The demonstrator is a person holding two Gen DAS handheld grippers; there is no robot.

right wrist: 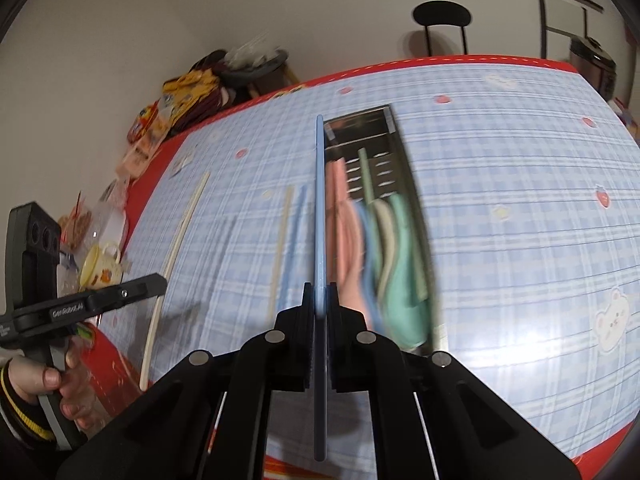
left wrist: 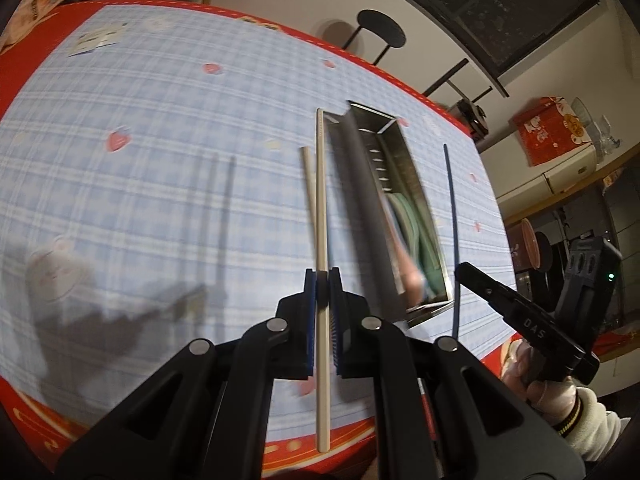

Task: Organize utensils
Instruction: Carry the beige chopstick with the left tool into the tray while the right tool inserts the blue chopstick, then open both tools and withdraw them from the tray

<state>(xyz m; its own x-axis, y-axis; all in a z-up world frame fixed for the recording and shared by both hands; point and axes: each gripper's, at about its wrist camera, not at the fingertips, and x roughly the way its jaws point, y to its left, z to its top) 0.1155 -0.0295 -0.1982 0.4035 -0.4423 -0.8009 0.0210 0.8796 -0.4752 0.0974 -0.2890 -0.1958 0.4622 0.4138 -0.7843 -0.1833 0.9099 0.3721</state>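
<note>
My left gripper (left wrist: 322, 280) is shut on a cream chopstick (left wrist: 321, 184) held above the table, pointing forward beside the metal utensil tray (left wrist: 416, 184). A second cream chopstick (left wrist: 309, 184) lies on the cloth left of it. My right gripper (right wrist: 320, 294) is shut on a blue chopstick (right wrist: 319, 200), held above the table at the left rim of the tray (right wrist: 412, 184). The tray holds pink, blue, beige and green spoons (right wrist: 384, 248). On the cloth lie a cream chopstick (right wrist: 280, 248) and a blue chopstick (right wrist: 294, 240). The left gripper's cream chopstick also shows in the right wrist view (right wrist: 176, 252).
The table has a blue checked cloth (left wrist: 160, 160) with a red border. Snack bags (right wrist: 188, 92), a yellow cup (right wrist: 98, 268) and clutter sit along the table's left side. A black stool (right wrist: 442, 20) stands beyond the far edge.
</note>
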